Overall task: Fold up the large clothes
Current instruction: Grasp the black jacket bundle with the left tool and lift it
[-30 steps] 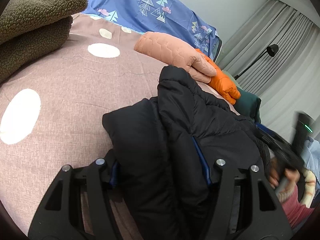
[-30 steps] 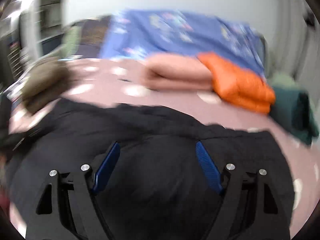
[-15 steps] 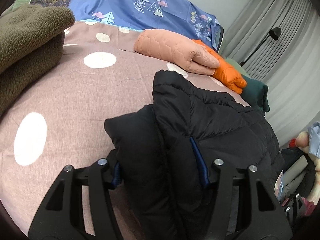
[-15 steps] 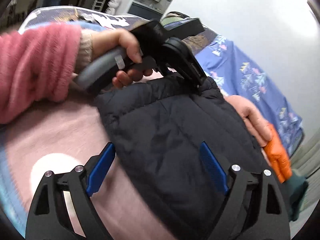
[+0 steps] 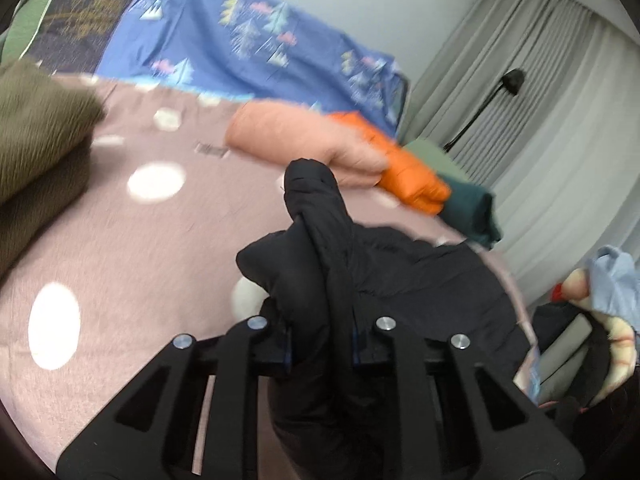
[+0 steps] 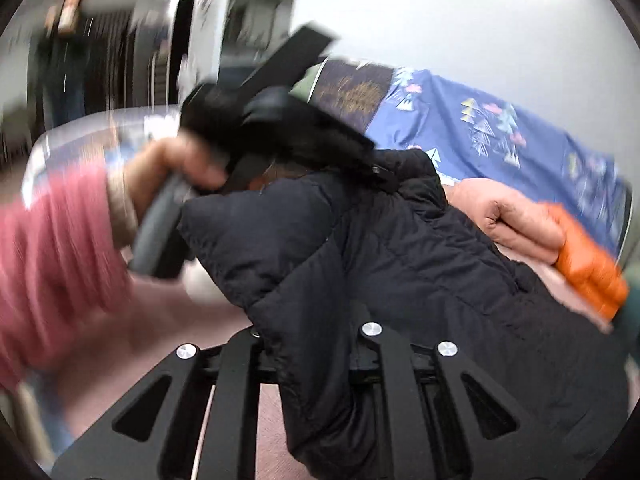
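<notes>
Our left gripper (image 5: 320,346) is closing on the black puffer jacket (image 5: 400,276) bunched between its jaws, while our right gripper (image 6: 308,354) clamps another fold.

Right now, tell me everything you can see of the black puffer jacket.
The black puffer jacket is quilted and padded, with a smooth, slightly shiny shell. It lies bunched on the pink spotted bedspread, partly lifted, not yet folded flat. The left gripper is closing on a gathered ridge of its fabric that stands up ahead of it; the right gripper is shut on another fold. The peach and orange folded jackets lie behind it.
</notes>
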`<state>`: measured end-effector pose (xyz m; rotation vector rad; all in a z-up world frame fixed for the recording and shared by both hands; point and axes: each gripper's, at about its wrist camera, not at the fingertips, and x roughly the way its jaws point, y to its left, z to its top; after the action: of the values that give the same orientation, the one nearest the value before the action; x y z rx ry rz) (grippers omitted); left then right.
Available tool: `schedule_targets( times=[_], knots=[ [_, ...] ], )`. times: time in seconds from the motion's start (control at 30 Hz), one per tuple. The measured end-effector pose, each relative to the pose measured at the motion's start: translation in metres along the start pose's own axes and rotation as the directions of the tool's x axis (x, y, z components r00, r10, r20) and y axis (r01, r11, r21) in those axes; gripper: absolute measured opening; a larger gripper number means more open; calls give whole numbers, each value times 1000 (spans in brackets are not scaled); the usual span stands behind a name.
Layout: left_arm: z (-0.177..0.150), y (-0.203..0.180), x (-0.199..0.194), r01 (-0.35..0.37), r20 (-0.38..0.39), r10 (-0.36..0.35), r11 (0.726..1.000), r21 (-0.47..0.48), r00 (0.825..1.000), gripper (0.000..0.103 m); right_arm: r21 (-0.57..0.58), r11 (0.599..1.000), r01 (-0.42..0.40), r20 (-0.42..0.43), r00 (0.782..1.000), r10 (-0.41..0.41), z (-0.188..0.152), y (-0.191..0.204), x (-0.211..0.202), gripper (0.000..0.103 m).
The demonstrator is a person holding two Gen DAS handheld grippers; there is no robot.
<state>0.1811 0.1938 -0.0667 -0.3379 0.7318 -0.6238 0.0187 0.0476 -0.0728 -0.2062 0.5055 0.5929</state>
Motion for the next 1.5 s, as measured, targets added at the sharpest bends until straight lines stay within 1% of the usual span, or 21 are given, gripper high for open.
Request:
schedule_targets(
  times=[0.1, 0.2, 0.23, 0.33, 0.4, 0.43, 0.5, 0.53, 0.57, 0.63, 0.7, 0.73, 0.83, 0.93, 1.07, 1.13, 1.2, 1.27, 1.37, 1.43, 1.5],
  knots=[
    [19, -37, -10, 36, 42, -38, 998, 60, 998, 19, 123, 991, -55, 90, 995, 44, 10, -28, -29, 13],
    [36, -76, -9, 43, 59, -50, 991, 126, 997, 19, 179, 976, -124, 128, 987, 101, 11, -54, -50, 15],
    [39, -91, -8, 30, 65, -40, 988, 153, 997, 18, 182, 972, -149, 126, 984, 127, 10, -60, -55, 19],
    [44, -119, -1, -17, 78, 2, 981, 193, 997, 17, 228, 940, -252, 180, 960, 213, 1, -92, -86, 53],
    [44, -126, -3, -17, 92, 1, 984, 175, 996, 16, 300, 909, -288, 240, 945, 221, -10, -132, -109, 54],
    [44, -127, -4, -9, 98, -7, 987, 162, 995, 16, 361, 892, -271, 249, 950, 188, -17, -158, -114, 54],
    [43, -128, -6, 29, 113, -44, 992, 126, 993, 16, 494, 858, -140, 175, 983, 59, -26, -205, -105, 51],
    [43, -130, -5, 44, 120, -57, 993, 110, 991, 16, 542, 837, -73, 106, 994, 18, -29, -224, -91, 38],
    [42, -134, -4, 41, 128, -55, 993, 109, 990, 16, 608, 794, -11, 15, 1000, 2, -34, -251, -67, 28],
    [42, -142, -1, 30, 132, -44, 993, 110, 990, 16, 661, 750, 20, -92, 994, 55, -42, -274, -23, 24],
    [42, -148, 3, 32, 123, -43, 995, 93, 991, 16, 668, 744, -21, -158, 973, 169, -42, -273, 28, 21],
    [43, -153, 5, 34, 119, -44, 996, 84, 992, 16, 670, 742, -31, -167, 967, 191, -40, -271, 45, 20],
    [45, -171, 18, 30, 85, -37, 996, 82, 996, 16, 656, 752, -70, -182, 952, 248, -29, -251, 96, 12],
    [44, -187, 47, -39, 27, 37, 995, 93, 999, 16, 647, 759, -70, -196, 947, 254, -25, -242, 114, 9],
    [51, -195, 77, -33, 6, 32, 999, 17, 999, 17, 684, 727, -66, -199, 941, 272, -31, -259, 97, 9],
    [56, -201, 86, -32, 8, 32, 999, -4, 999, 17, 710, 703, -39, -180, 955, 234, -31, -268, 69, 11],
    [58, -206, 91, -8, 1, 8, 1000, -19, 1000, 18, 707, 707, -9, -164, 971, 176, -33, -273, 27, 12],
    [58, -213, 94, 14, -4, -14, 1000, -15, 1000, 18, 714, 699, -31, -130, 976, 176, -40, -274, -5, 13],
    [57, -234, 108, 46, -4, -46, 999, -2, 999, 19, 743, 661, -109, -116, 951, 288, -64, -268, -12, 14],
    [54, -250, 122, 38, -14, -37, 999, 14, 999, 20, 748, 657, -95, -207, 907, 368, -85, -258, 17, 13],
    [50, -264, 138, 16, -37, -15, 999, 39, 999, 21, 767, 635, -92, -191, 912, 363, -97, -260, 13, 8]
  ],
)
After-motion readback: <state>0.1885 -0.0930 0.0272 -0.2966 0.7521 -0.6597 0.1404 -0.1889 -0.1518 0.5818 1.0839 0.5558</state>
